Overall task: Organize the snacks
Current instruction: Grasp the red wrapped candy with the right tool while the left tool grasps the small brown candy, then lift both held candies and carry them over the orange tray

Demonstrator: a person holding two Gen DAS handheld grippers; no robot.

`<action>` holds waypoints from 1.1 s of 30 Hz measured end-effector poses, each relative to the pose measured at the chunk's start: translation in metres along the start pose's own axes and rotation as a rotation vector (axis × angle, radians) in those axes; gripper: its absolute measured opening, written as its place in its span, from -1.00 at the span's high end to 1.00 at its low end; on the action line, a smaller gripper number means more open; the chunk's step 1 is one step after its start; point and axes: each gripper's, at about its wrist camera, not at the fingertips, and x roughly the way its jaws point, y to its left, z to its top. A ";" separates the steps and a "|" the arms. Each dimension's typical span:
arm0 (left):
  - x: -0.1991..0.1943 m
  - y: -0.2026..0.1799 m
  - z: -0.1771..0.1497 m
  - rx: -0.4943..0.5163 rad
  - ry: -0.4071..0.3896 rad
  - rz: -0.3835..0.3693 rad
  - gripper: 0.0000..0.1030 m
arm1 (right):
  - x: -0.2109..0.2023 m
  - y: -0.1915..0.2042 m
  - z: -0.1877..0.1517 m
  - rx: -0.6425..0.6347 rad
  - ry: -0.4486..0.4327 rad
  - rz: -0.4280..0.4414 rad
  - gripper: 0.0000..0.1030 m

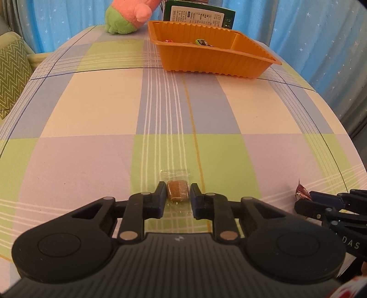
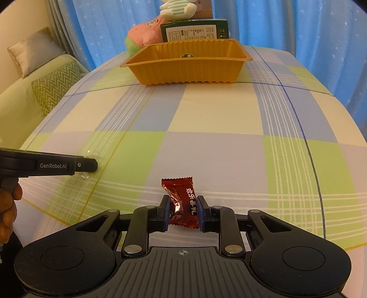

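**Both grippers closed on sweets at the near end of the table**

A checked tablecloth (image 1: 96, 110) in green, lilac, cream and blue covers the table. At its far end stands an orange tray (image 1: 206, 62) with ribbed walls; a few wrapped snacks lie inside it, too small to tell apart. Behind the tray a green box (image 1: 199, 16) stands upright, and to its left lies a pink and green plush toy (image 1: 128, 16). Blue star-patterned curtains (image 2: 298, 23) hang beyond the table.

At the near end, the left gripper (image 1: 178, 194) has its jaws drawn in against a brown candy in a clear wrapper (image 1: 177, 193), which lies on the cloth between the pads. To its right, well apart from the tray, the right gripper (image 2: 183, 211) pinches a red foil-wrapped candy (image 2: 182, 201) by its middle, the wrapper's crimped far end sticking out beyond the fingertips.
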 end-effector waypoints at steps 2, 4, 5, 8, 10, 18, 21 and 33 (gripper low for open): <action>0.000 -0.001 -0.001 0.011 0.001 0.006 0.63 | 0.000 0.000 0.000 0.002 -0.001 0.000 0.53; -0.002 -0.002 -0.002 0.012 0.006 0.010 0.63 | -0.001 0.000 0.000 0.006 -0.004 0.000 0.53; -0.003 -0.003 -0.003 0.014 0.006 0.012 0.63 | -0.002 0.000 0.000 0.008 -0.005 0.001 0.53; -0.008 -0.005 -0.004 0.010 0.008 0.012 0.63 | -0.004 0.000 0.001 0.013 -0.008 0.003 0.53; -0.013 -0.007 -0.005 0.008 0.005 0.009 0.63 | -0.005 0.000 0.001 0.018 -0.011 0.006 0.53; -0.033 -0.017 0.000 0.007 -0.019 -0.014 0.64 | -0.017 0.003 0.008 0.046 -0.032 0.014 0.53; -0.041 -0.021 0.003 0.012 -0.031 -0.025 0.63 | -0.022 0.003 0.012 0.052 -0.043 0.011 0.53; -0.059 -0.030 0.018 0.029 -0.065 -0.049 0.63 | -0.038 -0.002 0.032 0.075 -0.070 -0.004 0.53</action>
